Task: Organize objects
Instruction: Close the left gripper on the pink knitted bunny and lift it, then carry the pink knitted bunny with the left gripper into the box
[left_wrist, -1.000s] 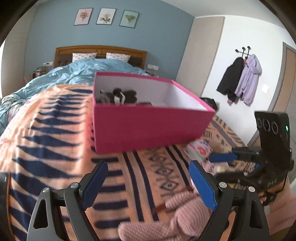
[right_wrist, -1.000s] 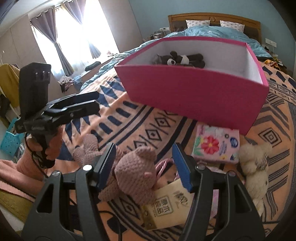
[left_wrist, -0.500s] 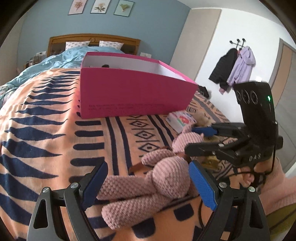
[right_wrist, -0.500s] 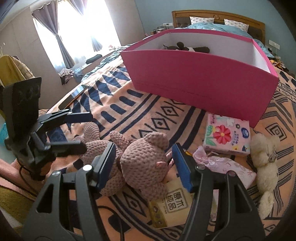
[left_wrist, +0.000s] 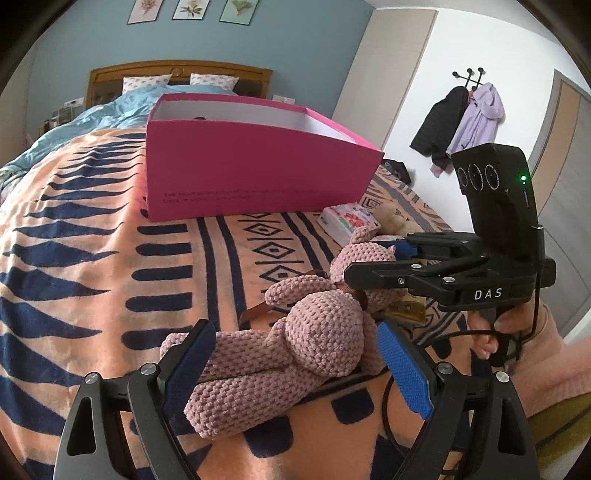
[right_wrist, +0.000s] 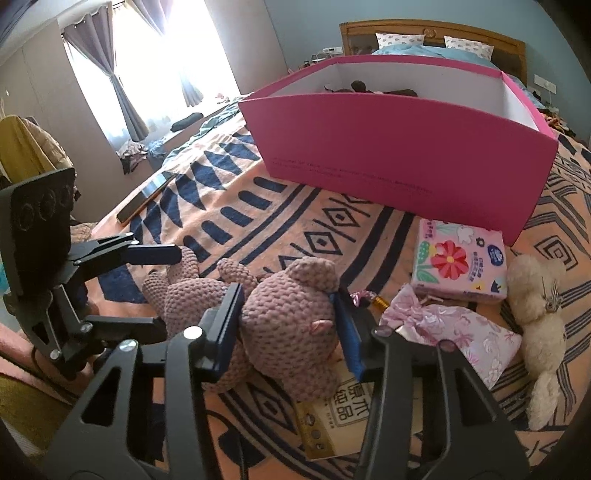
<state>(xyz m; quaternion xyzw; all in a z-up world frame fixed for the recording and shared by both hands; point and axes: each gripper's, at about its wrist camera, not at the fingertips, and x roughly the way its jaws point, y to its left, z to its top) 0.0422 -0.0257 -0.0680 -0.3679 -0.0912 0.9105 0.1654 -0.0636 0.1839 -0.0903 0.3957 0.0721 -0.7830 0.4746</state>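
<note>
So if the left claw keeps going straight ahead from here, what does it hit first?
The pink knitted bear. Its body and legs already lie between the open left claw pads, so going forward would likely press into its torso; the right claw grips its head just beyond.

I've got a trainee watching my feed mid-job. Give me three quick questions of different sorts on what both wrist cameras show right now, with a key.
1. True or false: the right gripper has its pads on the head of the pink knitted bear.
2. Multiple choice: the floral tissue pack lies (A) inside the pink box, (B) on the blanket just in front of the box, (C) under the bear.
3. Fill in: the left gripper straddles the bear's ____ and is open.

Key: 1 true; 2 B; 3 body.
</note>
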